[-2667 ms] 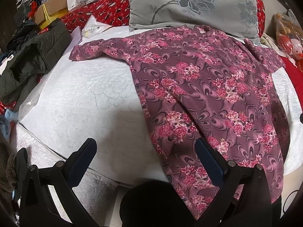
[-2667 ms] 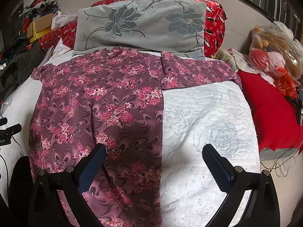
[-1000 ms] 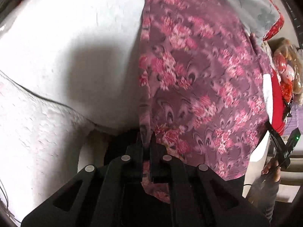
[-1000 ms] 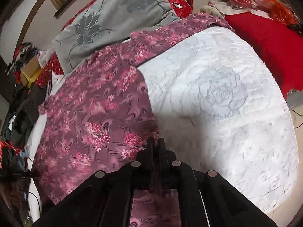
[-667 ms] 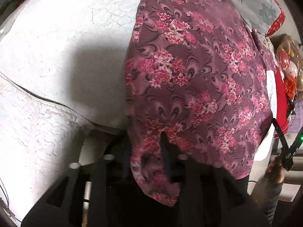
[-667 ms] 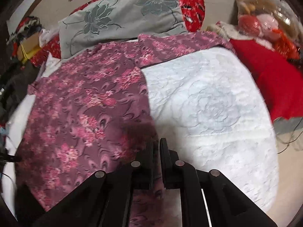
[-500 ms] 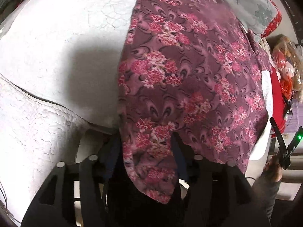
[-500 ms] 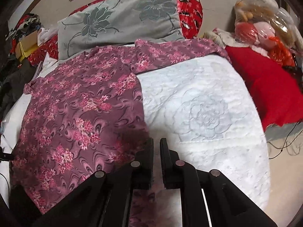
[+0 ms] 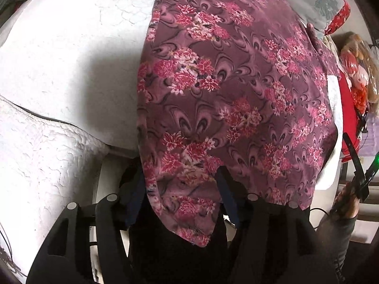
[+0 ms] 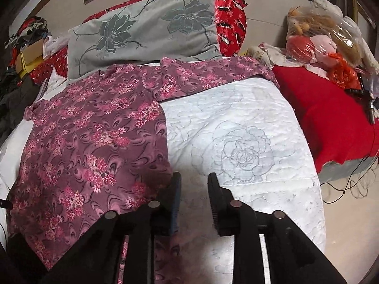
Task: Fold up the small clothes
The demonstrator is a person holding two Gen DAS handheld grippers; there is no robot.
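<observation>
My floral blouse (image 10: 94, 142) lies spread on the white quilted bedspread (image 10: 248, 142), collar up by the grey flowered pillow (image 10: 146, 30), one sleeve (image 10: 213, 75) stretched toward the red blanket (image 10: 331, 108), its hem corner (image 9: 189, 213) drooping off the foot of the bed

My left gripper (image 9: 180, 189) stands spread wide, that hem corner hanging loose between the fingers and pinched by neither. My right gripper (image 10: 193, 189) is parted too, with only bedspread between its tips and the blouse's side edge just beside its left finger

I judge this cloth thin, light and limp: it drapes over the mattress edge and lies flat and close on the quilt, so it will sag from any single pinch and may slide a little on the quilting. I would take it at the two hem corners, biting through both layers near the side seams, and lift them together so the fold falls straight
</observation>
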